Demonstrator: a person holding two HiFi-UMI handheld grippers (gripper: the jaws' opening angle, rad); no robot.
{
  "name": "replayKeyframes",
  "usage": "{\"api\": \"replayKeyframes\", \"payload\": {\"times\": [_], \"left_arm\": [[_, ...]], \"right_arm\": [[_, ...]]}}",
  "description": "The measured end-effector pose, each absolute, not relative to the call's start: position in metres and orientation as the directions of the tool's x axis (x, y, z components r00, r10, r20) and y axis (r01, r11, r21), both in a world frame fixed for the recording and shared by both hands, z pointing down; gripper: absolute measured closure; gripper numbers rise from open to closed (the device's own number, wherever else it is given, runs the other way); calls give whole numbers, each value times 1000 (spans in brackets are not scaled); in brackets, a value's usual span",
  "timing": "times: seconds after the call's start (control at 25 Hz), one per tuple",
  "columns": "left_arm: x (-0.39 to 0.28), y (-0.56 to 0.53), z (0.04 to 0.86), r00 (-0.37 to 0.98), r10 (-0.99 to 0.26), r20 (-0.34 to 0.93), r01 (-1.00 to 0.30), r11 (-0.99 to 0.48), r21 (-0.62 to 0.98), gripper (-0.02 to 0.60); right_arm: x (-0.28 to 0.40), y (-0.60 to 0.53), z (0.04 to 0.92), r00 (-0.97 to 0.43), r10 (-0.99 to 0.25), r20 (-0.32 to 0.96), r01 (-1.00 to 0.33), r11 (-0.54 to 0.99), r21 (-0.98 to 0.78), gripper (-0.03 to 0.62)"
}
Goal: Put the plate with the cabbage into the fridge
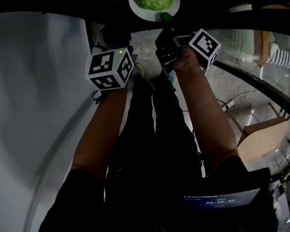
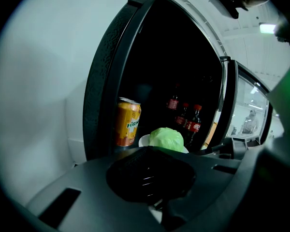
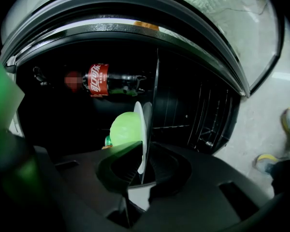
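Dark fridge (image 3: pixel 193 115) interior, door (image 2: pixel 249 105) open. Your right tool (image 3: pixel 140 167) grips the plate (image 3: pixel 141 129) by its rim so the cabbage (image 3: pixel 123 128) rides level, just inside beside the can (image 2: pixel 127 122). Jaws of your left tool (image 2: pixel 152 175) sit together, empty, standing clear.

- left gripper (image 2: pixel 150 178): dark grey shell with rectangular slots, black ribbed pads
- right gripper (image 3: pixel 135 166): same grey shell, one jaw green
- left cube (image 1: pixel 110 69) and right cube (image 1: pixel 205 46): white, with black square markers
- black short sleeves (image 1: pixel 79 197), dark trousers (image 1: pixel 154 129), yellow-trimmed shoe (image 3: pixel 289 120)
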State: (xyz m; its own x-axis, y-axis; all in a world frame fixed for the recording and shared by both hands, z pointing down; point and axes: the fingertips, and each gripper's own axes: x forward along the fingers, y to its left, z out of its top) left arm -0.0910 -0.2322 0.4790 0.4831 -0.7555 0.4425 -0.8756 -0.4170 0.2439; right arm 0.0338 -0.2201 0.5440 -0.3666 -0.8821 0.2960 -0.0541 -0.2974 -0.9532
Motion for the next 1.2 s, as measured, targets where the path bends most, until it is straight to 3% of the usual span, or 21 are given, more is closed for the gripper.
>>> {"api": "replayKeyframes", "payload": {"times": [0.12,0.4,0.72,0.84,1.04,1.2], "left_arm": [[-93,-229,479,484,-755,442,-875,-419,243,578],[-94,-228,480,487,-753,442,-873,-426,237,578],[-90,-226,485,495,-745,448,-869,-434,239,578],[-89,-225,486,498,-742,449,-867,-437,240,578],[-87,-225,487,500,-740,449,-866,-441,237,578],[-86,-224,488,498,-740,452,-867,-441,232,578]], "right_arm": [[34,-214,539,-372,-881,293,-126,-264,-956,566],[36,-204,528,-361,-869,340,-441,-163,-883,560],[38,-199,529,-359,-878,317,-399,-163,-902,559],[43,-194,527,-342,-879,333,-456,-155,-877,559],[46,-186,516,-290,-875,388,-808,6,-589,562],[34,-186,502,-268,-888,375,-940,156,-304,589]]}}
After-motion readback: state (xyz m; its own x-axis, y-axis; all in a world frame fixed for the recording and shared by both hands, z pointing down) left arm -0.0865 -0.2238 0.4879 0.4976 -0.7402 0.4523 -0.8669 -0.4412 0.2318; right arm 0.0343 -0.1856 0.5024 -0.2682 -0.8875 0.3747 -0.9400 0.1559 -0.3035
